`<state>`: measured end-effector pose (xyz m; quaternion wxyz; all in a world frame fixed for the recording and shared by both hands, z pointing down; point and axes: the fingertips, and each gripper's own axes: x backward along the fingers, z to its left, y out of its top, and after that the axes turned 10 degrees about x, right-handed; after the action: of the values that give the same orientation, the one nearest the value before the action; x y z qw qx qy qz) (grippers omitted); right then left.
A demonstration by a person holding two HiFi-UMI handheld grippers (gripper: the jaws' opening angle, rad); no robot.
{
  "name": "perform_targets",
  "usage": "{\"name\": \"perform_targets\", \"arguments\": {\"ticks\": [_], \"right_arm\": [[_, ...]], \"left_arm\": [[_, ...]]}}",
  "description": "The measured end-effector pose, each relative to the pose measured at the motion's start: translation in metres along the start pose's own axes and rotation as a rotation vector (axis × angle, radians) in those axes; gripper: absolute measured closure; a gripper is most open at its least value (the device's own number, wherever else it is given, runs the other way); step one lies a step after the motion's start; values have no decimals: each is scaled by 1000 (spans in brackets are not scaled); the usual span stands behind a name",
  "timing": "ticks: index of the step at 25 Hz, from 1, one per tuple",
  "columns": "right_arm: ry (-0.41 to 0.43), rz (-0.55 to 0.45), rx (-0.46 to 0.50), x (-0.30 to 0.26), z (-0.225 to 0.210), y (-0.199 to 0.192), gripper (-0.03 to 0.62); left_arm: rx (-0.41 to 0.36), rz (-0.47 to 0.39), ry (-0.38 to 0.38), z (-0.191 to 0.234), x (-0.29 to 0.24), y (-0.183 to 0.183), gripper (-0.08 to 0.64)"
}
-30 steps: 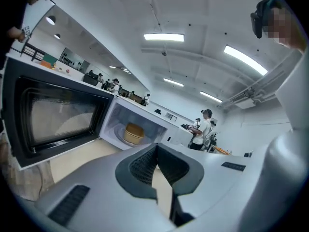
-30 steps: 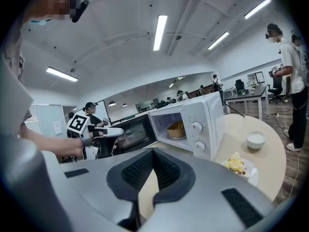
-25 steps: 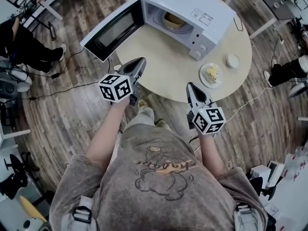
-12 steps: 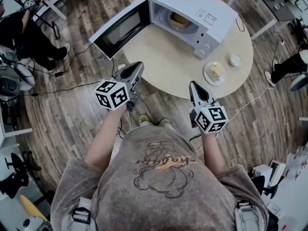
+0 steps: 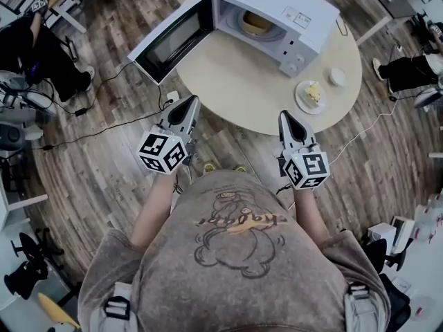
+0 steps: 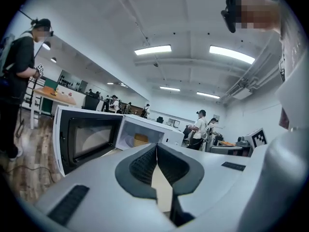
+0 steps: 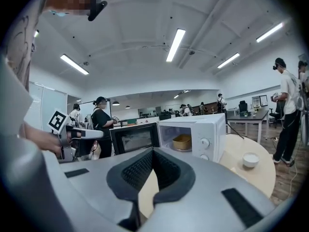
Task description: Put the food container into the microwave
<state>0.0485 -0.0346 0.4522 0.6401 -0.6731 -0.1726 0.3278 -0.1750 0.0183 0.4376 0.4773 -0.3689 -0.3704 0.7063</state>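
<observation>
The tan food container [image 5: 256,23] sits inside the white microwave [image 5: 287,9] on the round table [image 5: 239,81]; the microwave door [image 5: 172,40] hangs wide open to the left. The container also shows inside the cavity in the left gripper view [image 6: 141,139] and in the right gripper view [image 7: 182,141]. My left gripper [image 5: 192,101] is shut and empty, off the table's near left edge. My right gripper [image 5: 284,115] is also shut and empty, just short of the near edge. Both point toward the microwave.
A plate with a piece of food [image 5: 309,95] and a small white bowl [image 5: 337,77] stand on the table right of the microwave. Cables [image 5: 104,126] trail over the wooden floor at left. Other people [image 7: 99,124] and desks [image 7: 251,114] stand around the room.
Both grippers have drawn back from the table toward the body, and the table with the microwave now lies farther off. Both jaws stayed shut.
</observation>
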Motion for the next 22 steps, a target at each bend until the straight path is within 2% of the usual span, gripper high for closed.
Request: {"name": "perform_targets", "arguments": {"ticks": [4, 15, 22], "right_arm": [[-17, -14, 49, -3, 5, 1, 592], [-64, -17, 54, -13, 0, -14, 592], [-66, -16, 36, -13, 4, -17, 592]], "left_arm": [[-83, -8, 8, 3, 5, -4, 529], [-128, -32, 21, 15, -4, -23, 529], [-142, -30, 22, 12, -6, -25, 529]]}}
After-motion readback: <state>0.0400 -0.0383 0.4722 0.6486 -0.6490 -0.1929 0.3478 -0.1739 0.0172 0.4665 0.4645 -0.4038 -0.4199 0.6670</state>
